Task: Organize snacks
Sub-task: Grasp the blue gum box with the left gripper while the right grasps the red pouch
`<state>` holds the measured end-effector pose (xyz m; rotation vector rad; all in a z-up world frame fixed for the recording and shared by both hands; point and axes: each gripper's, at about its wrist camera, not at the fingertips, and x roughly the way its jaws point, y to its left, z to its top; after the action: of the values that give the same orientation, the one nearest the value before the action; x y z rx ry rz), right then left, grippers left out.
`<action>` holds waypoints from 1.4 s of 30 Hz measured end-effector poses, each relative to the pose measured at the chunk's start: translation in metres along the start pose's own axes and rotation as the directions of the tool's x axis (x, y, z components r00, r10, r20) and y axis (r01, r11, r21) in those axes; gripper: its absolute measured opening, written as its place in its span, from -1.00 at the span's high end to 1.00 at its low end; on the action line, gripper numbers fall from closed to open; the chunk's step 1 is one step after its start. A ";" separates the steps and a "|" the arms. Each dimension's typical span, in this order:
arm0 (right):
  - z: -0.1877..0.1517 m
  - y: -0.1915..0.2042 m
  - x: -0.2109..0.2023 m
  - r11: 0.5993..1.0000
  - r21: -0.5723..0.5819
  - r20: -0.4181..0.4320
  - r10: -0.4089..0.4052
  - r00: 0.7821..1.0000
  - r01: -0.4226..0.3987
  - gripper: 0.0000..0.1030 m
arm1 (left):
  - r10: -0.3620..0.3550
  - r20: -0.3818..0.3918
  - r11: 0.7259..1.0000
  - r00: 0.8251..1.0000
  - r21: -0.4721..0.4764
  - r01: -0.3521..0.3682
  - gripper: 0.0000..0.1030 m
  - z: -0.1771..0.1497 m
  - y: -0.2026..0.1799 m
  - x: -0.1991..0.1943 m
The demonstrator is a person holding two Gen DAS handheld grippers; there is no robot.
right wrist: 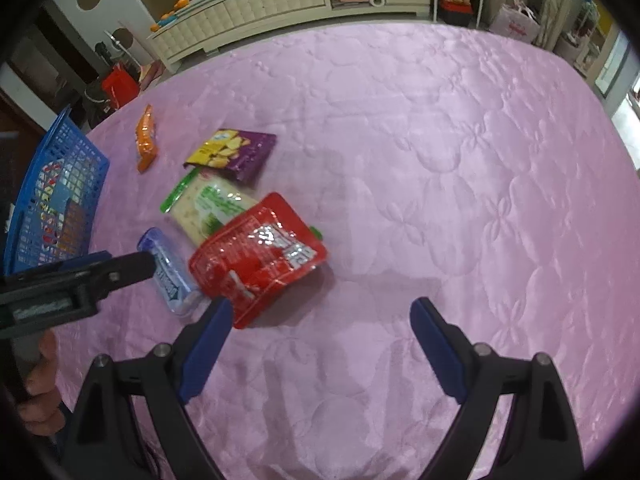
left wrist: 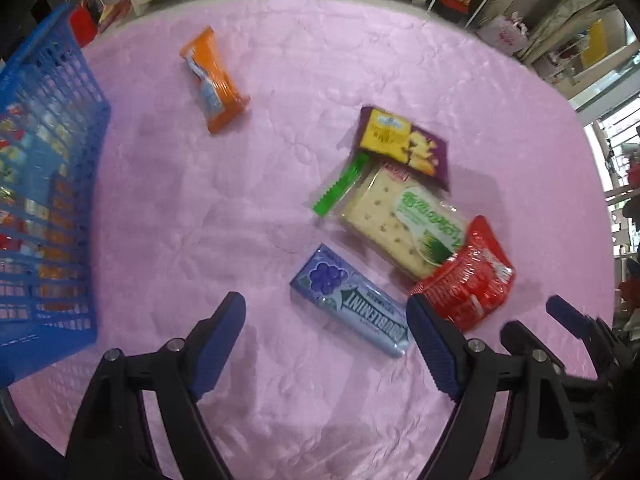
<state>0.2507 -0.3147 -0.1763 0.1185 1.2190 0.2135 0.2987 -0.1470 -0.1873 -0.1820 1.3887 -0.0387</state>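
Note:
Five snacks lie on the pink cloth. A blue Doublemint pack (left wrist: 352, 304) lies just ahead of my open, empty left gripper (left wrist: 326, 312). Beside it are a red packet (left wrist: 468, 280), a cracker pack with a green end (left wrist: 396, 220), a purple-yellow chip bag (left wrist: 404, 144) and an orange packet (left wrist: 216, 80). My right gripper (right wrist: 322, 314) is open and empty, its left finger (right wrist: 208, 344) close to the red packet (right wrist: 256, 260). The Doublemint pack (right wrist: 170, 270) is partly hidden behind the left gripper's arm. The blue basket (left wrist: 52, 184) at the left holds several snacks.
The blue basket also shows in the right wrist view (right wrist: 60, 200), at the left edge. The pink cloth (right wrist: 460, 184) stretches to the right. A white cabinet (right wrist: 256, 4) and shelves stand beyond the far edge. The right gripper's finger (left wrist: 568, 316) shows in the left wrist view.

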 end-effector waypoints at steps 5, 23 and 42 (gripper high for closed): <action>-0.001 -0.008 -0.001 1.000 0.006 0.012 0.004 1.000 -0.004 -0.80 | -0.020 -0.020 1.000 1.000 0.004 0.021 -0.58 -0.001 -0.011 0.012; -0.006 -0.006 -0.005 0.997 0.066 -0.037 0.031 0.999 -0.029 -0.80 | 0.031 0.011 0.990 0.999 0.137 -0.033 0.38 -0.028 0.000 0.015; 0.039 0.029 0.033 0.946 0.324 -0.126 0.027 0.992 0.015 -0.80 | -0.073 0.113 0.968 0.991 0.246 0.043 0.54 -0.030 0.043 -0.030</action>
<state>0.2950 -0.2783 -0.1876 0.4004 1.3759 0.0234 0.2600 -0.1043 -0.1694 -0.0193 1.2448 -0.2425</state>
